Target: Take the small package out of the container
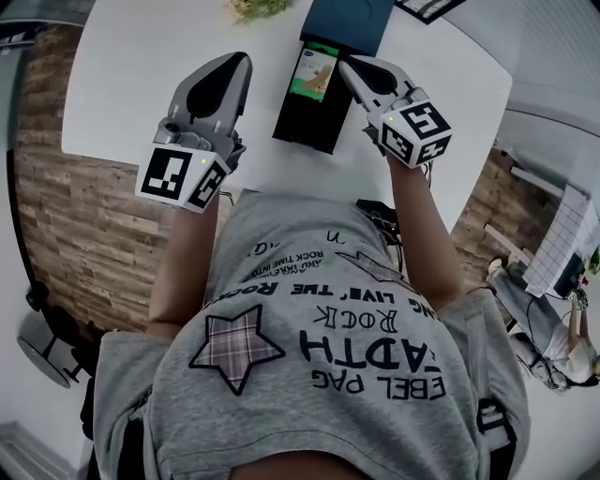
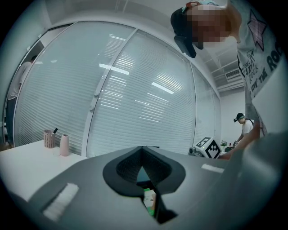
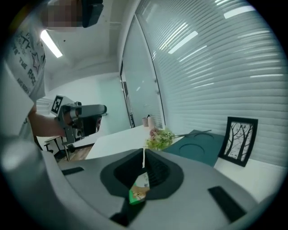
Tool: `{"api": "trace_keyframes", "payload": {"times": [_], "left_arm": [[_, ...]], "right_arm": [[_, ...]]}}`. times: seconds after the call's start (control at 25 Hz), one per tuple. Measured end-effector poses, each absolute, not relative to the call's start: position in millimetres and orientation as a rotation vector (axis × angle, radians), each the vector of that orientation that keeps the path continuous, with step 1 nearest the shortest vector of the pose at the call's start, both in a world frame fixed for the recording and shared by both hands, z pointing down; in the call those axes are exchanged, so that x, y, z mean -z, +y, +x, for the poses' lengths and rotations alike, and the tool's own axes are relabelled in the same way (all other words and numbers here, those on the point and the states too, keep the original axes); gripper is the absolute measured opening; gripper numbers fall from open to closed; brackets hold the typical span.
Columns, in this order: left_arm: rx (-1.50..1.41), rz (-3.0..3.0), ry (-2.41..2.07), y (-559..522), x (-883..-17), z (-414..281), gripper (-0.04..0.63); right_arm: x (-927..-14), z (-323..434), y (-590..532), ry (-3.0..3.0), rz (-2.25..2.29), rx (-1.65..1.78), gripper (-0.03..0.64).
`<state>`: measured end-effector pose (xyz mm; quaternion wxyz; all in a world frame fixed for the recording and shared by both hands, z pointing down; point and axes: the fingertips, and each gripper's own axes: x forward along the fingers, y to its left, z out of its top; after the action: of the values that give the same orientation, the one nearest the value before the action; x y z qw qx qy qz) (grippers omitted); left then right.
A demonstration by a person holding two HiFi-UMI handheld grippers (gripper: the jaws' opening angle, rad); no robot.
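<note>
A black open container (image 1: pixel 302 111) stands on the white table (image 1: pixel 141 66). A small white, green and blue package (image 1: pixel 315 73) lies at its far end. My left gripper (image 1: pixel 240 60) hovers left of the container with its jaws shut and empty. My right gripper (image 1: pixel 345 64) is just right of the package, jaws shut, nothing between them. In the left gripper view the jaws (image 2: pixel 143 148) meet, and the package (image 2: pixel 150 201) shows below them. In the right gripper view the shut jaws (image 3: pixel 144 150) hang over the package (image 3: pixel 138 188).
A dark teal mat (image 1: pixel 349 19), a bunch of flowers (image 1: pixel 258 7) and a framed picture (image 3: pixel 237 140) lie at the table's far side. A pink vase (image 2: pixel 64 144) and a cup (image 2: pixel 48 138) stand on another table. A second person (image 2: pixel 245 128) is in the background.
</note>
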<state>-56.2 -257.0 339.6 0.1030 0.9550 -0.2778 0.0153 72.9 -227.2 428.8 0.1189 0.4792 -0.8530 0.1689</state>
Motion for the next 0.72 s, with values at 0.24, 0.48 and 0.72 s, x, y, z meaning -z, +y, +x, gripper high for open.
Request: {"api": "trace_keyframes", "payload": {"times": [0.24,0.48,0.72], "left_arm": [[-0.049,2.818,-0.818,-258,-342,-55,0.003],[-0.061,2.805,-0.831,-258,-347,-57,0.003],[-0.070,2.800,-0.839,-257,-350,-58,0.003]], "right_arm": [[-471,54,-238,-2.426,1.224,-0.506,0.017],[-501,41,-242,-2.361,1.103,-0.523,0.017],[-525,40,-243,-2.245,1.011,-0.539,0.017]]}}
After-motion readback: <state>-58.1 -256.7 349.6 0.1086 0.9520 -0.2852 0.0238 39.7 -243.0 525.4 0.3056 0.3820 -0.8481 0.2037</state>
